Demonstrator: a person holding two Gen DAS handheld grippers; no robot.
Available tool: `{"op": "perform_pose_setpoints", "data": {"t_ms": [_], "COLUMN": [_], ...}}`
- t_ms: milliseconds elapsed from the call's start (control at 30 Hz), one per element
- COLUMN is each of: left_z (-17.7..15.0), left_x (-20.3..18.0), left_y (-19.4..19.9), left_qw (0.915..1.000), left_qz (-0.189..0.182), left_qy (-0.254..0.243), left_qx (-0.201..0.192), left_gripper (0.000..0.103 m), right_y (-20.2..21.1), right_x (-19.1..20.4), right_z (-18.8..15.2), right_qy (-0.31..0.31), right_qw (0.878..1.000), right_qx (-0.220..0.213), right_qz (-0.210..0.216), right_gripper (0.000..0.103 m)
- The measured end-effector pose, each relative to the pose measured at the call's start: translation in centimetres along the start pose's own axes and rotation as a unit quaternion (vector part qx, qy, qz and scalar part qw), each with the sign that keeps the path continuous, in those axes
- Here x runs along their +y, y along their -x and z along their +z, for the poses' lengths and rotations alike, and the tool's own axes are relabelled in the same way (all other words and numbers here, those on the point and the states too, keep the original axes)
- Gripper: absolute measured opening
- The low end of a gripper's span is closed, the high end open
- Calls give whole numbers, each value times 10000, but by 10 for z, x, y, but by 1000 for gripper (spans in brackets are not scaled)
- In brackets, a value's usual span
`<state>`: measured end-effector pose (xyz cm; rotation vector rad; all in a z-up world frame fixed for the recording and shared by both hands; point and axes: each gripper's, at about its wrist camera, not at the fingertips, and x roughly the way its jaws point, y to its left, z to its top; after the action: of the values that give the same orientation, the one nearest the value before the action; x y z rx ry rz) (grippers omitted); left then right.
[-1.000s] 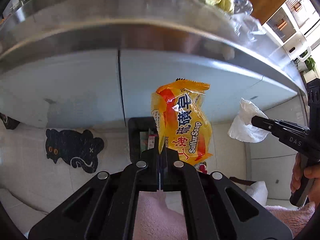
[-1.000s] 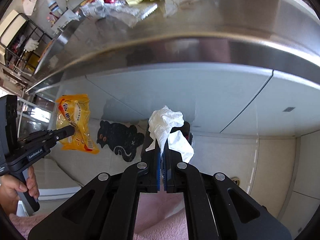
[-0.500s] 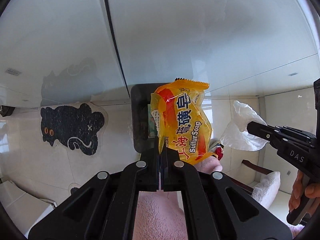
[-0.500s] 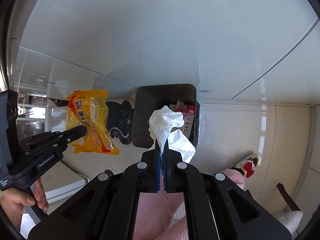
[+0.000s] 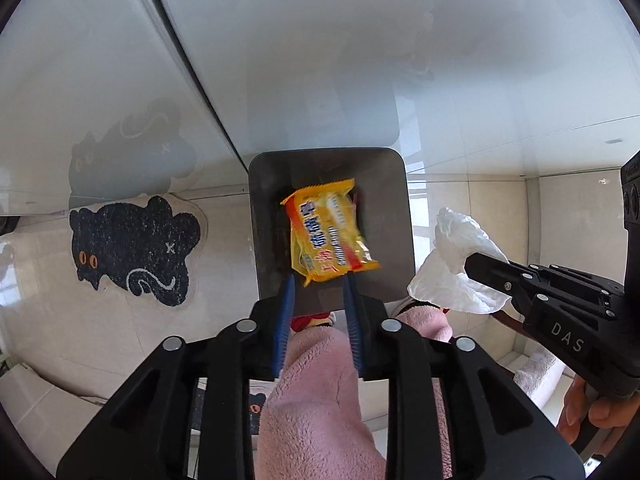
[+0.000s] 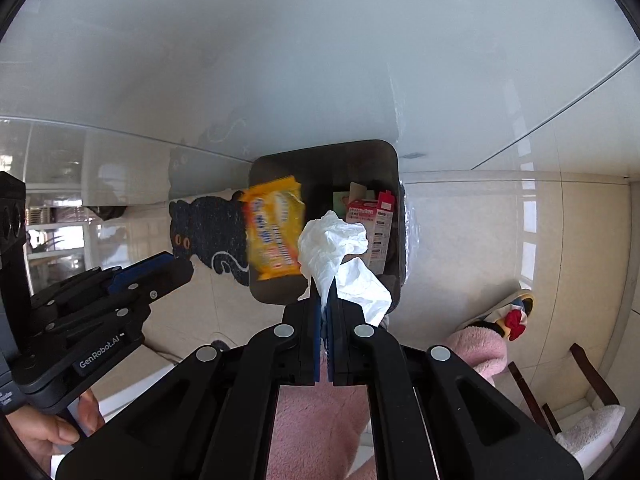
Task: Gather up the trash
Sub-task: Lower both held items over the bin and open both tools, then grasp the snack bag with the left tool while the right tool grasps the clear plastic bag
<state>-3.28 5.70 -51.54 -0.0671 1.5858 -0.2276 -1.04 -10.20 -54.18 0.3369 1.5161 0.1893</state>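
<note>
Opening left tool [image 5: 319, 280], yellow soap wrapper [image 5: 329, 231] loose above dark bin [image 5: 394, 264], inside its rim. Right tool [image 6: 324, 296] clamped on white tissue [image 6: 340, 256], near bin's edge.

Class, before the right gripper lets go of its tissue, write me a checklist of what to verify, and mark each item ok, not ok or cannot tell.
1. Yellow soap wrapper free of the left gripper: ok, jaws opening, wrapper blurred, past the tips.
2. Wrapper over the bin mouth: ok.
3. White tissue pinched by the right gripper: ok, jaws shut on it.
4. Tissue over the bin: ok in the right wrist view, beside it in the left; cannot tell.
5. Room in the bin: ok, cartons low inside.
</note>
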Motion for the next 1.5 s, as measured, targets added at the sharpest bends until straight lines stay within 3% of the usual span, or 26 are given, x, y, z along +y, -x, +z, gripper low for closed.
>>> {"op": "perform_pose_setpoints", "data": {"t_ms": [167, 433, 467, 500, 533, 567, 733, 867, 1133, 1500], "left_z": [1, -1, -1, -2, -2, -2, -2, -2, -1, -15], "left_x": [3, 26, 29, 32, 33, 34, 36, 33, 37, 8], "left_y": [4, 11, 12, 13, 15, 17, 28, 39, 58, 151], "left_qw": [9999, 9989, 9988, 9987, 9987, 9986, 9984, 9982, 9976, 9927], "left_qz": [90, 362, 373, 378, 372, 362, 348, 355, 348, 131], "left_qy": [12, 283, 309, 325, 344, 365, 379, 333, 372, 43], "left_qx": [-50, -46, -59, -71, -80, -93, -225, -338, -466, -1201], "left_gripper": [53, 61, 62, 62, 62, 62, 62, 62, 62, 68], "right_y": [-6, -9, -8, -8, -6, -5, 3, 12, 28, 126], "right_x": [-1, 5, 6, 7, 9, 9, 13, 15, 27, 22], "right_z": [8, 16, 17, 18, 18, 18, 19, 18, 17, -6], "right_qy": [-29, -164, -166, -164, -163, -156, -182, -248, -54, 274], "right_qw": [9999, 9995, 9994, 9994, 9992, 9993, 9990, 9974, 9972, 9939], "right_qx": [54, 53, 52, 54, 39, -2, -50, -75, -208, -913], "right_qz": [103, 274, 283, 315, 349, 353, 397, 679, 715, 559], "right_gripper": [7, 10, 19, 42, 52, 55, 55, 55, 55, 42]}}
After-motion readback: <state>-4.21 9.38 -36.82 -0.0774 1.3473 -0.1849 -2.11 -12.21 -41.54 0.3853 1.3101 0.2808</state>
